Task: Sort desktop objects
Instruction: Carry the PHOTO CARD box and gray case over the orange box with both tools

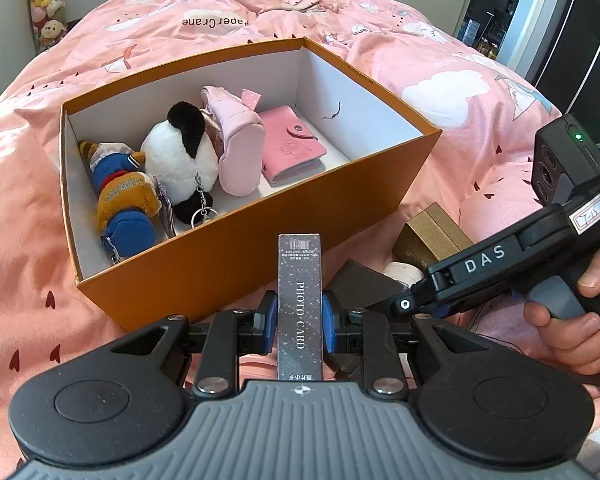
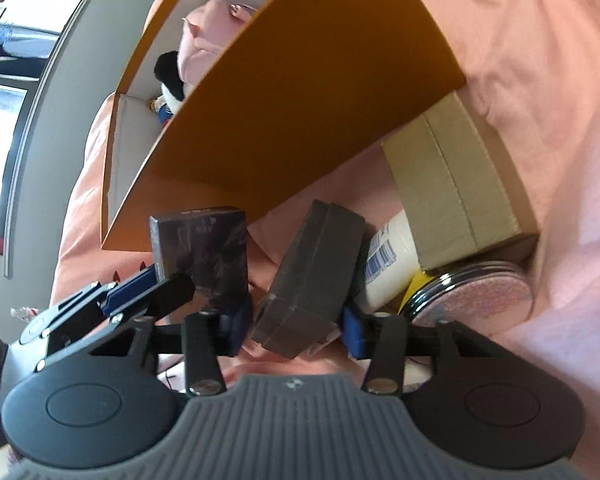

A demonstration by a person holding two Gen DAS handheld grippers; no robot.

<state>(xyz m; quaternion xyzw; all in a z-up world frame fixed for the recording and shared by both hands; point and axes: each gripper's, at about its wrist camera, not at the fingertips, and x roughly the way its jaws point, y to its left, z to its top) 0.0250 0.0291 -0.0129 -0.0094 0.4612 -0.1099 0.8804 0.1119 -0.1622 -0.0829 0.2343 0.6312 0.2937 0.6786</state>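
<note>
My left gripper (image 1: 300, 320) is shut on a dark, sparkly "PHOTO CARD" box (image 1: 300, 280), held upright in front of the orange storage box (image 1: 260, 248). The right wrist view shows that same card box (image 2: 204, 248) at the left. My right gripper (image 2: 296, 328) has its blue pads against both sides of a tilted dark grey box (image 2: 312, 276) on the bedding. The orange box holds a panda plush (image 1: 180, 156), a bear plush in blue (image 1: 124, 200), a pink pouch (image 1: 236, 148) and a pink wallet (image 1: 292, 144).
Beside the grey box lie a gold cardboard box (image 2: 460, 184), a white bottle (image 2: 392, 264) and a round tin (image 2: 480, 296). Everything rests on a pink duvet (image 1: 420, 80). A hand (image 1: 572, 320) holds the right gripper's handle.
</note>
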